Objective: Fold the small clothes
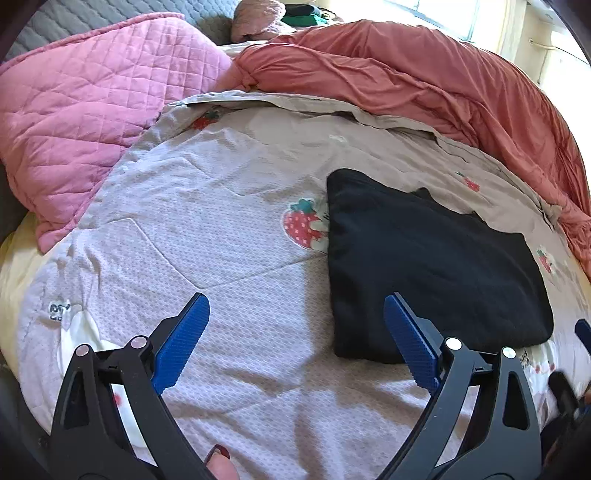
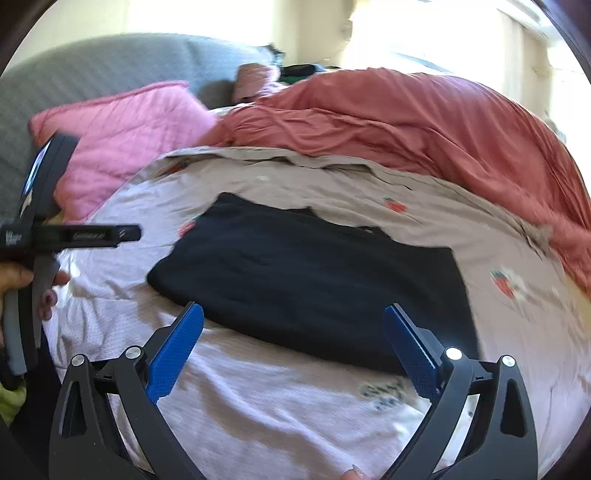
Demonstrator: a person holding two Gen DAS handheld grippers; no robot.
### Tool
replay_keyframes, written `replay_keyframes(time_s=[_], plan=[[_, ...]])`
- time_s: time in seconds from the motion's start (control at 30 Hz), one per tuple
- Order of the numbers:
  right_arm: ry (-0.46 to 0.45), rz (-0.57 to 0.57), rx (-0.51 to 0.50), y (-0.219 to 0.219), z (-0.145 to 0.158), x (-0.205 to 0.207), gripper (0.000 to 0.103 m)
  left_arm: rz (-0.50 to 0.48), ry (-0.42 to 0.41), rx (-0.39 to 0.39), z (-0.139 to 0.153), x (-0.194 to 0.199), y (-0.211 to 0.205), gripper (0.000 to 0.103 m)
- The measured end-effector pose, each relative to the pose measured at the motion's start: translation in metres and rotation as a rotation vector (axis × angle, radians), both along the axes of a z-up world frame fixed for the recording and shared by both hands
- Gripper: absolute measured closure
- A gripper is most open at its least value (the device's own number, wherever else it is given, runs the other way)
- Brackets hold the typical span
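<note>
A black garment (image 1: 428, 266) lies folded flat on the strawberry-print bedspread (image 1: 229, 229). In the right wrist view the black garment (image 2: 314, 273) lies ahead, across the middle. My left gripper (image 1: 297, 339) is open and empty, above the bedspread at the garment's left near corner; its right fingertip is over the garment's edge. My right gripper (image 2: 293, 349) is open and empty, just above the garment's near edge. The left gripper's body (image 2: 40, 229) and the hand holding it show at the left edge of the right wrist view.
A pink quilted blanket (image 1: 92, 110) is heaped at the back left. A rumpled salmon duvet (image 1: 424, 81) runs along the back and right. A grey headboard (image 2: 110, 70) stands behind. A bright window (image 1: 443, 14) is at the far right.
</note>
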State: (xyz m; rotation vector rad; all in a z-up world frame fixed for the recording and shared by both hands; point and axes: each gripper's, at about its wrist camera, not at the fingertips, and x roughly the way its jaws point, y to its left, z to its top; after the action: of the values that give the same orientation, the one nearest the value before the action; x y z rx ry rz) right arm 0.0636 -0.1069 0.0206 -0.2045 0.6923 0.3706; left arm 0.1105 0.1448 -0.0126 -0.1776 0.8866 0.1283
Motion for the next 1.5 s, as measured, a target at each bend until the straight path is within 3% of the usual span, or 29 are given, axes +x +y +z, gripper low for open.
replay_keyframes(time_s=[0.17, 0.43, 0.87, 1.13, 1.47, 1.5], plan=[[0.015, 0.068, -0.046, 0.038, -0.011, 0.008, 0.006, 0.026, -0.003, 0.009, 0.0, 0.007, 0.012, 0.013], [0.049, 0.079, -0.103, 0.066, -0.032, 0.023, 0.006, 0.026, 0.001, 0.005, -0.003, 0.032, 0.021, 0.012], [0.032, 0.154, -0.266, 0.114, -0.07, 0.038, 0.006, 0.071, 0.075, -0.158, -0.031, 0.082, 0.052, 0.012], [0.036, 0.121, -0.391, 0.133, -0.099, 0.052, 0.006, 0.034, 0.092, -0.122, -0.04, 0.108, 0.048, 0.012], [-0.043, 0.125, -0.417, 0.147, -0.106, 0.067, 0.007, 0.029, 0.099, -0.154, -0.046, 0.125, 0.054, 0.012], [-0.051, 0.125, -0.415, 0.147, -0.105, 0.066, 0.012, 0.028, 0.099, -0.16, -0.046, 0.126, 0.054, 0.012]])
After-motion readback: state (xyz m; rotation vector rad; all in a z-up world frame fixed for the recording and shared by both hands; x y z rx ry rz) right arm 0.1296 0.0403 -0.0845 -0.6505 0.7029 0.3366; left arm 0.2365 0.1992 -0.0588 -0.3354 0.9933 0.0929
